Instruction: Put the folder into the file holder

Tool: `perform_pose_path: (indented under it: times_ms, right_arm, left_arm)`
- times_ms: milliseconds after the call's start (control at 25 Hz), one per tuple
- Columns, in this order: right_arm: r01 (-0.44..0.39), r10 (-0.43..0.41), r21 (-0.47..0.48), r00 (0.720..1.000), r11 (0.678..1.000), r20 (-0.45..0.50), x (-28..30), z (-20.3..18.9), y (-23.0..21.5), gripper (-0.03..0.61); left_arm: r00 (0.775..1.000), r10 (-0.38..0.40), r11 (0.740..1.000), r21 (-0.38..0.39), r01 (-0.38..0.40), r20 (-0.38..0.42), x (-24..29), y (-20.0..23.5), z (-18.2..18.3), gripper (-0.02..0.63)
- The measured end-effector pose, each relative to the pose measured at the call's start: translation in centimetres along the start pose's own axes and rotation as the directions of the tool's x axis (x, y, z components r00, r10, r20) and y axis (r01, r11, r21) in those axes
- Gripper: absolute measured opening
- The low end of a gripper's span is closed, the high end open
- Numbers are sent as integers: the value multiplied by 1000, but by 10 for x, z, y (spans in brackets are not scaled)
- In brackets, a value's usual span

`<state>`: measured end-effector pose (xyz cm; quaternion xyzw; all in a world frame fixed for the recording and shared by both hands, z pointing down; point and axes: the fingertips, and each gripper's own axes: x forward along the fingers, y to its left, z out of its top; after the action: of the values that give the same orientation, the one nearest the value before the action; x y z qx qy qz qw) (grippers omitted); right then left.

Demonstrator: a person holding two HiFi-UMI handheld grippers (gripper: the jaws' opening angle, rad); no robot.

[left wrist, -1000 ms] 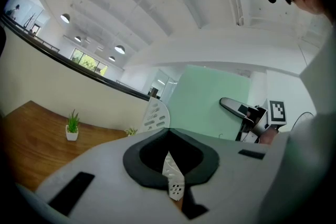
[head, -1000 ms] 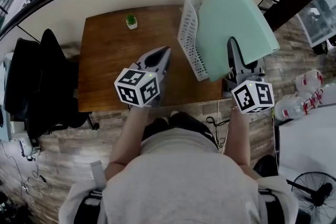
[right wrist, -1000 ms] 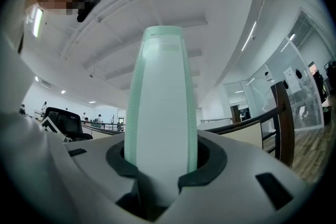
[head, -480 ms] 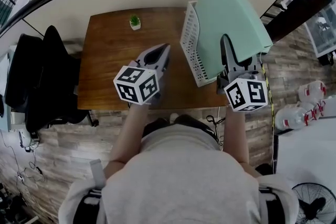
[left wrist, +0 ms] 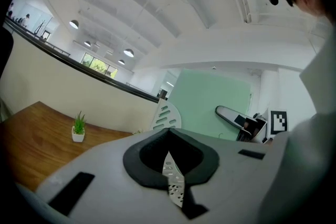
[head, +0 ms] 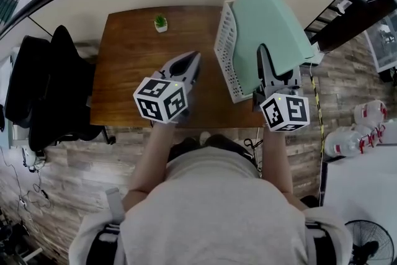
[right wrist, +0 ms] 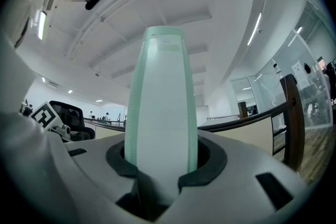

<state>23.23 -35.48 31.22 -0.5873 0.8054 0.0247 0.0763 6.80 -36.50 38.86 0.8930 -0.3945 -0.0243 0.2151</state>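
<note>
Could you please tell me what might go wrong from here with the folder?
The right gripper grips the tall folder only at its lower edge, so it could tilt or slip. The file holder stands free, the left gripper away from it, so a nudge might shift it.

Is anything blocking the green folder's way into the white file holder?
Nothing visible. The mint-green plastic folder, clamped in the right hand-held gripper, stands right beside the white perforated file holder; the left hand-held gripper hovers apart, to the holder's left.
</note>
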Motion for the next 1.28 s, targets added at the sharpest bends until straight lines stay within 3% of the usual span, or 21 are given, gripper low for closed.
perform_pose_path:
  times_ms: [840,1280]
  right_arm:
    - [-12,13,15,997,1000,-79,5,-47,-3,186]
    - [-14,25,55,982,998,-187,1,-83,-9,192]
  left_arm:
    - [997,0,1000,-24,-2,-83,16,0,-32,12]
    - [993,-5,999,-42,0,-121,22,1,-47,12]
